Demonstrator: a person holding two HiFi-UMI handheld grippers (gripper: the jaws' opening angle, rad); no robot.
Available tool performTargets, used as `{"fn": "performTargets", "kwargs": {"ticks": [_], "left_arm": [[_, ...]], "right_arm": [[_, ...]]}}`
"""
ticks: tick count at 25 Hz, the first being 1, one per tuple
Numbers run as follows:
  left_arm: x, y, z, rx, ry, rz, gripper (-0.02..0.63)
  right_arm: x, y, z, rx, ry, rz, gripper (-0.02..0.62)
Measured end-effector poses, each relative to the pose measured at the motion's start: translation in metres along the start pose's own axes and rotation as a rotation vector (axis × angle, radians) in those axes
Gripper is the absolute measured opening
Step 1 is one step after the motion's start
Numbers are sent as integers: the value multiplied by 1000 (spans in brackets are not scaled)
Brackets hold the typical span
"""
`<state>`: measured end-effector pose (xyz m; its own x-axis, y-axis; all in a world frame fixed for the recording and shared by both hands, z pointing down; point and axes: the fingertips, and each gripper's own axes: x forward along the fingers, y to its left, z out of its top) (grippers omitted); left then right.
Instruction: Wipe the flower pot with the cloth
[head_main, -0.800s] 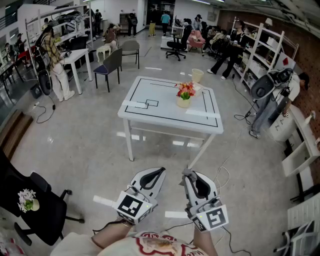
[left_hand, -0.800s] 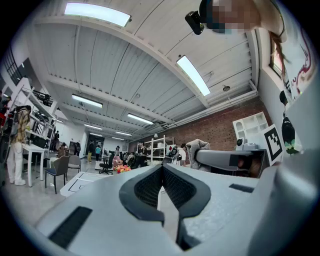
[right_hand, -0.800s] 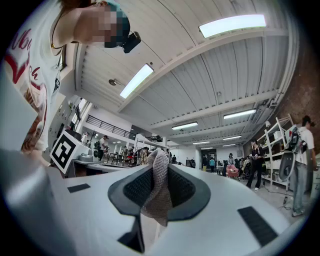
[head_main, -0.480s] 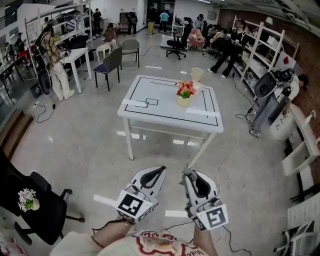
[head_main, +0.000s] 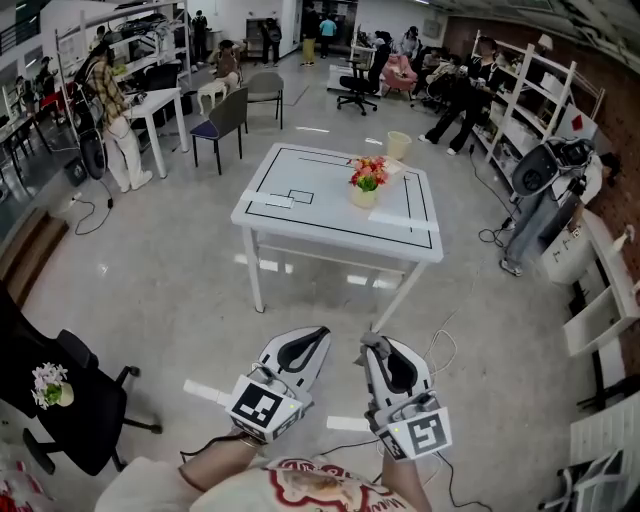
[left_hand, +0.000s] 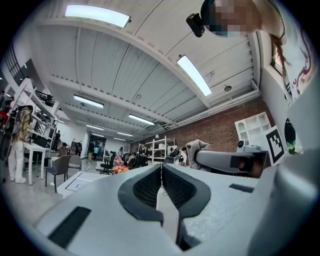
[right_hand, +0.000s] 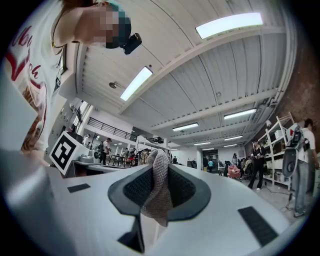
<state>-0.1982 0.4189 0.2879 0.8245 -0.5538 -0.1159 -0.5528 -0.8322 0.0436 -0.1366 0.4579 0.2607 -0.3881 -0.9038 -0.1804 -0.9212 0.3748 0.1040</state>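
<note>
My right claw (head_main: 372, 344) pinches the cloth (right_hand: 159, 192); my left claw (head_main: 320, 333) is pressed together, empty. The flower pot (head_main: 364, 196) stands unbraced towards the bench's (head_main: 300, 215) far right corner, so I judge a hard wipe could topple it.

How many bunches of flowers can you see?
2: red flowers in the pot on the table; white flowers on the black chair, lower left. More may hide in the background.

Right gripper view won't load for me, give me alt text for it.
The right tool is shut on a grey-beige knitted cloth, which is bunched between its dark pads and pokes out above their tips. Behind is a large workshop with strip ceiling lights and a person standing at the right.
</note>
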Motion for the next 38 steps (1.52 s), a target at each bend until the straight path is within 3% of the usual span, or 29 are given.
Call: {"fn": "performTargets", "kwargs": {"ticks": [5, 12, 17, 22, 29, 38], "left_arm": [[12, -31, -1, -28, -39, 10, 2], [17, -80, -13, -6, 0, 25, 2], [24, -91, -15, 17, 17, 27, 2], [43, -78, -20, 10, 10, 27, 2], [103, -51, -29, 3, -15, -64, 2], [184, 49, -23, 23, -35, -124, 2]], "right_arm": [[-23, -17, 2, 8, -4, 24, 69], [-58, -38, 2, 54, -5, 56, 69], [-61, -47, -3, 89, -13, 77, 69], [-49, -56, -13, 82, -6, 84, 71], [-15, -97, -26, 25, 10, 16, 69], [88, -155, -41, -7, 0, -65, 69]]}}
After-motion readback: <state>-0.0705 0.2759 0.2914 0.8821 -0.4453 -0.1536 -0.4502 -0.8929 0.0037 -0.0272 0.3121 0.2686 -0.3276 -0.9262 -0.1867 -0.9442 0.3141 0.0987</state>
